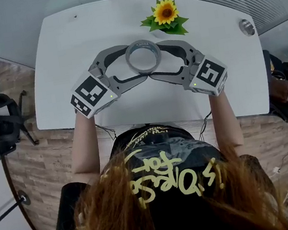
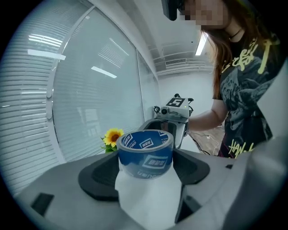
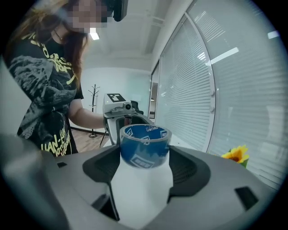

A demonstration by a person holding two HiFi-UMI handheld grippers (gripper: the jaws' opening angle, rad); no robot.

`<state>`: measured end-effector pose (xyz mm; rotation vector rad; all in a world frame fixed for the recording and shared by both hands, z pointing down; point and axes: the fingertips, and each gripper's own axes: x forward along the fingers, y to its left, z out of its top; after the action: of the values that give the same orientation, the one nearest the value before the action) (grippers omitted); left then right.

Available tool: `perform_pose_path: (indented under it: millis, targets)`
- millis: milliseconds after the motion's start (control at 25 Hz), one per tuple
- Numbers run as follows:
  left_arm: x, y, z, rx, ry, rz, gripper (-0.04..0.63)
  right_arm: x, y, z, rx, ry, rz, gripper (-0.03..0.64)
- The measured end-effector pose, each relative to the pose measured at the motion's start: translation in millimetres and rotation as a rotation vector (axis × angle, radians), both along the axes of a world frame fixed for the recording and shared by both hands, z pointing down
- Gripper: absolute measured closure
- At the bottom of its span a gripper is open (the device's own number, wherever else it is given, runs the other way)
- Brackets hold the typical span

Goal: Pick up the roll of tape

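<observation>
The roll of tape point(image 1: 143, 56), grey outside and blue inside, is over the middle of the white table point(image 1: 70, 53). My left gripper point(image 1: 136, 63) comes at it from the left and my right gripper point(image 1: 155, 61) from the right, their jaw tips almost meeting. Each has one jaw on the roll's far side and one on its near side. In the left gripper view the roll of tape point(image 2: 146, 154) fills the gap between the black pads of the left gripper point(image 2: 146, 161). The right gripper point(image 3: 145, 155) holds the roll of tape point(image 3: 145, 146) the same way. Whether the roll rests on the table is unclear.
A sunflower decoration point(image 1: 165, 13) stands just behind the grippers near the table's far edge. A round metal fitting point(image 1: 247, 26) sits at the table's right end. A black chair point(image 1: 1, 125) is off the left side, and dark bags point(image 1: 282, 91) are off the right.
</observation>
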<state>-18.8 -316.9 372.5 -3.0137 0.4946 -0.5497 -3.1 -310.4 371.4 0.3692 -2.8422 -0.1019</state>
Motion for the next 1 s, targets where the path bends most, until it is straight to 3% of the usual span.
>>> perform_pose_path:
  millis: [280,760,1000]
  targets:
    - [-2.9,-1.1,-26.4,0.01,0.104,-0.017,0.225,3.1,-0.9,-28.0,0.045,-0.088,0.015,0.285]
    - [-1.6,9.6,-60.6,0.077,0.143,-0.031,0.226,4.7,12.0,-64.8,0.079,-0.185,0.023,0.288]
    - [-3.9,10.2,-62.9,0.077,0.147,-0.041,0.227,4.9,11.7,-64.9,0.077,-0.179,0.054,0.29]
